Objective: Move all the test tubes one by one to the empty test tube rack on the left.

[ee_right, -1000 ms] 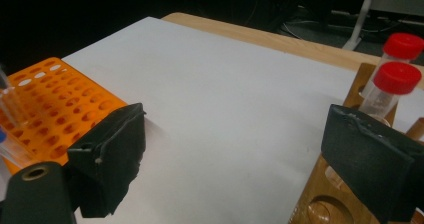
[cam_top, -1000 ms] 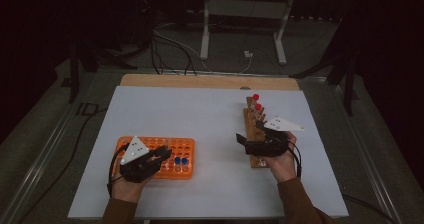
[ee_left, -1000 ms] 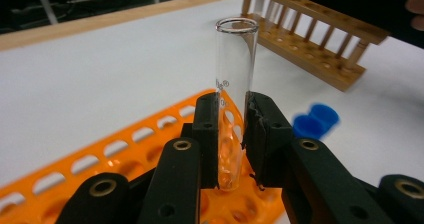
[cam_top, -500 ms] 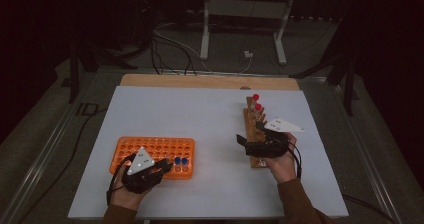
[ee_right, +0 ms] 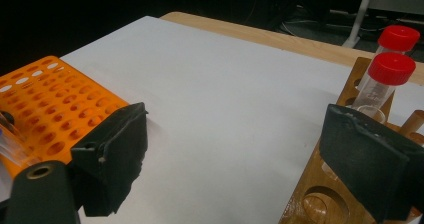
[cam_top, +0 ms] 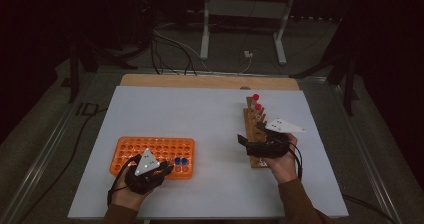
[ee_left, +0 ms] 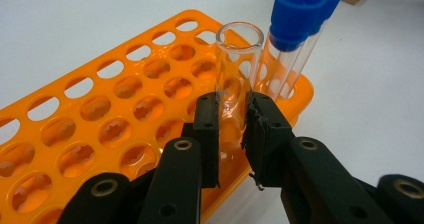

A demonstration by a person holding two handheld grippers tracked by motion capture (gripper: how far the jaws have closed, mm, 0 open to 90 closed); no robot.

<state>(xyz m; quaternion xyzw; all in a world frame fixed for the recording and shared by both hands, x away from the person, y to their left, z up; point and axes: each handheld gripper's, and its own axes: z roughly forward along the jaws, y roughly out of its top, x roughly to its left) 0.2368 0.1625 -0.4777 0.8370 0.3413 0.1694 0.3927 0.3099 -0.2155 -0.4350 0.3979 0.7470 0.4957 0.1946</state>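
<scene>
One uncapped glass tube (ee_left: 236,91) clamped upright between left gripper (ee_left: 231,115) jaws, over orange rack (ee_left: 100,114).

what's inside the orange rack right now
The orange rack holds two blue-capped tubes and an uncapped clear tube gripped by the left hand-held gripper. Tube bottoms are hidden.

Clear uncapped tube (ee_left: 239,79), upright over orange rack (ee_left: 100,129)

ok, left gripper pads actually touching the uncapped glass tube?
Touching. The left gripper view shows both pads of the left gripper pressed against the open glass tube, which stands in the orange rack.
</scene>
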